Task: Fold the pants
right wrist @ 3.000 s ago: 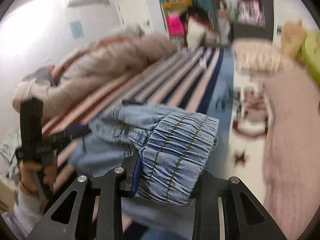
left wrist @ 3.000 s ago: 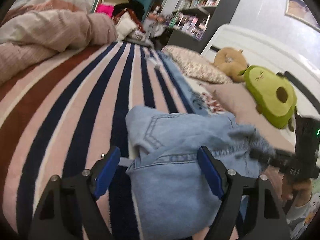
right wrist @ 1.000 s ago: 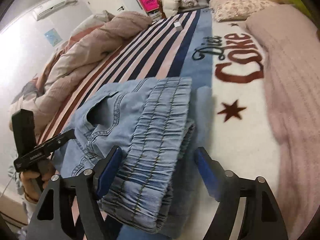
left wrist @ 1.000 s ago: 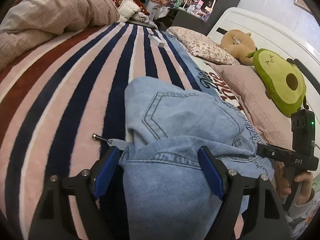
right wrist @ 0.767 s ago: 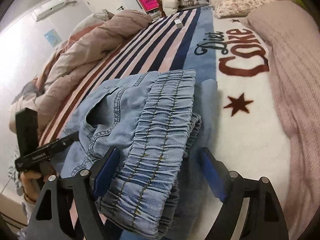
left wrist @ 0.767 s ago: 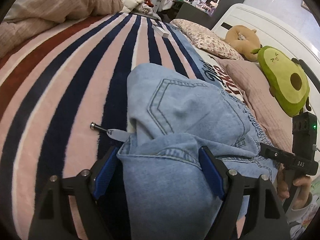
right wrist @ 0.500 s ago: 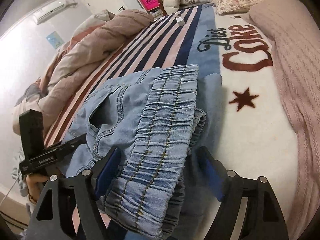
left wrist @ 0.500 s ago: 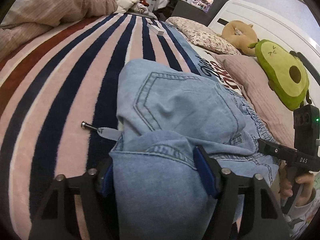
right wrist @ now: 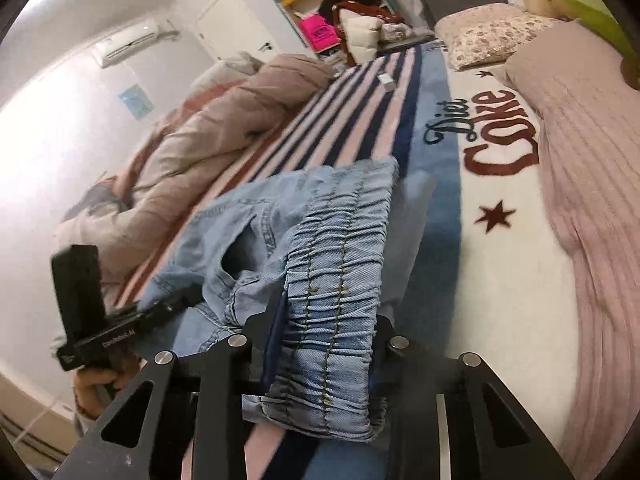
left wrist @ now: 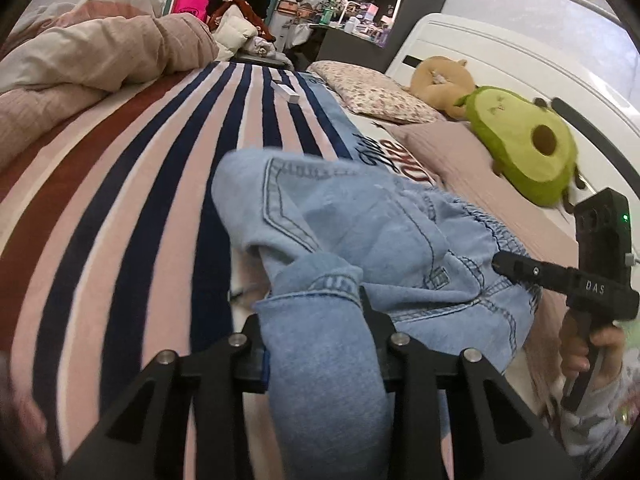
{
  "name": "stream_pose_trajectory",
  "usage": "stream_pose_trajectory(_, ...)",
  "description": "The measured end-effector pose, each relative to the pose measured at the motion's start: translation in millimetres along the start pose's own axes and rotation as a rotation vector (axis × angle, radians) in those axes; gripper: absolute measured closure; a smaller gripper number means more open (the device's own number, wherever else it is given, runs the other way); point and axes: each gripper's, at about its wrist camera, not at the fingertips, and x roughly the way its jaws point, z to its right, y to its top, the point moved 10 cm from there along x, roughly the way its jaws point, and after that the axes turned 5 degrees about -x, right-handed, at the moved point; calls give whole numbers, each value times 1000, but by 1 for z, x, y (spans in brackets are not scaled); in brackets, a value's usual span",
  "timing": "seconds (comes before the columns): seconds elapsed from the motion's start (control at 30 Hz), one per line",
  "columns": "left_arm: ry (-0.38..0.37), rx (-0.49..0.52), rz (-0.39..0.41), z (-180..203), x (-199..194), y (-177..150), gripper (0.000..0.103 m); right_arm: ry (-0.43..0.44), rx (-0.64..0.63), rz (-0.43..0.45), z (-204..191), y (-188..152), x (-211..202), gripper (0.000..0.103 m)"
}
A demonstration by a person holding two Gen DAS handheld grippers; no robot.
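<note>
Light blue denim pants [left wrist: 360,232] lie bunched on a striped blanket [left wrist: 120,200] on a bed. My left gripper [left wrist: 316,320] is shut on a folded cuff end of the pants. My right gripper [right wrist: 324,320] is shut on the gathered elastic waistband [right wrist: 340,248]. The pants [right wrist: 248,224] look lifted a little off the blanket between the two grippers. The right gripper also shows at the right of the left wrist view [left wrist: 520,268], and the left gripper at the left of the right wrist view [right wrist: 176,300].
A rumpled pink duvet [left wrist: 100,52] lies at the left. An avocado plush [left wrist: 524,148], a brown plush [left wrist: 440,80] and a floral pillow [left wrist: 372,96] lie by the white headboard. A pink knit blanket [right wrist: 592,160] covers the right side. A small white box [left wrist: 285,93] sits far up the stripes.
Both grippers were open around the pants a second ago. Both have closed on the denim, and the pants have risen and bunched.
</note>
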Motion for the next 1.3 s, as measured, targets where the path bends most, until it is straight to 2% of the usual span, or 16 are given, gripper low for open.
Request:
stream_pose_trajectory(0.1,2,3,-12,2,-35,-27,74,38,7,-31,-23,-28,-19,79)
stream_pose_trajectory(0.17,15,6,-32,3,-51,-45,74,77,19,-50,-38,-48,-31,86)
stream_pose_trajectory(0.2,12,7,-47,4,-57,-56,74,96,33,-55,-45,-59,-38,86)
stream_pose_trajectory(0.27,18,14,-69,4,-64,-72,71,75,19,-55,-53,-71,-45,86)
stream_pose_trajectory(0.37,58,27,-111,-5,-64,-90,60,-24,-34,-80,-50,-88,-46,83)
stream_pose_trajectory(0.43,63,11,-111,-12,-67,-94,43,-23,-10,-98,-44,-95,-44,83)
stream_pose_trajectory(0.53,37,-18,-53,-17,-79,-79,33,-57,-10,-110,-34,-96,-44,71)
stream_pose_trajectory(0.6,12,-62,-6,-23,-86,-63,29,-66,-10,-97,-29,-88,-44,53)
stream_pose_trajectory(0.7,-22,-88,-29,-23,-74,-58,28,-18,16,-86,-23,-76,-39,40)
stream_pose_trajectory(0.87,-34,-134,-138,-31,-31,-77,28,57,82,-160,-12,-81,-6,38)
stream_pose_trajectory(0.93,-51,-152,-159,-34,-22,-87,28,104,109,-174,-10,-86,1,36)
stream_pose_trajectory(1.03,-45,-120,-158,-31,-18,-92,30,182,147,-199,-7,-94,8,37)
stream_pose_trajectory(1.07,-49,-115,-161,-29,-18,-92,33,196,163,-208,-4,-97,10,38)
stream_pose_trajectory(1.1,-73,-120,-169,-25,-18,-92,47,207,174,-209,-3,-99,11,39)
stream_pose_trajectory(1.13,-105,-133,-184,-21,-17,-93,55,213,173,-209,-3,-99,11,40)
stream_pose_trajectory(1.3,-76,-97,-169,-16,-20,-90,65,229,156,-206,-14,-95,6,54)
